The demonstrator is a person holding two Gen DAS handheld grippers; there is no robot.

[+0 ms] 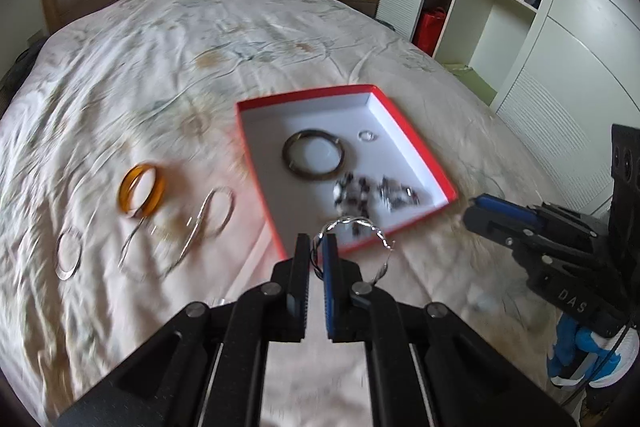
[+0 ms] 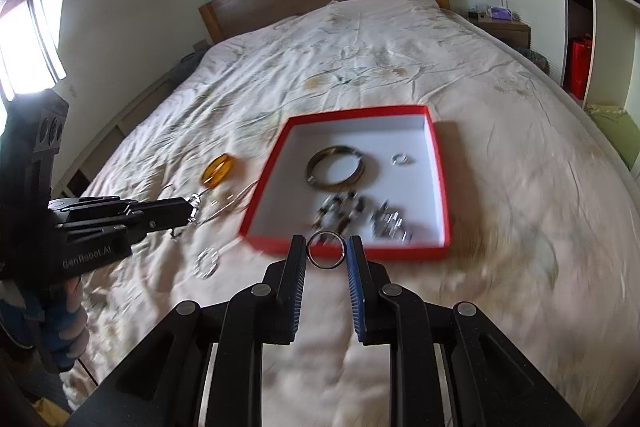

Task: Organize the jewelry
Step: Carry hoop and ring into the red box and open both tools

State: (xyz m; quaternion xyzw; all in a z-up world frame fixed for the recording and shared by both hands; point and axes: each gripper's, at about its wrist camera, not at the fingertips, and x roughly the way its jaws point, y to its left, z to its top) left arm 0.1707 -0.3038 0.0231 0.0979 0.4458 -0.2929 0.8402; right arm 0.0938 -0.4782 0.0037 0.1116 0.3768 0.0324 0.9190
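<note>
There is 1 red box (image 2: 438, 163) mid-frame, holding 1 dark bangle (image 2: 336, 167), 1 small ring (image 2: 402, 159) and 2 blurred beaded heaps. Left of it lies 1 amber bangle (image 1: 141, 190). 2 grippers each hold 1 ring.

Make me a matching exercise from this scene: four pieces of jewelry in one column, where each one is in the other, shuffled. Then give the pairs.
1. twisted silver bangle
2. plain silver ring
3. amber bangle
4. dark bangle

A. inside the red box
B. on the bedspread, outside the box
C. between the right gripper fingers
D. pinched in the left gripper

Pairs: 1-D, 2-C, 3-B, 4-A
</note>
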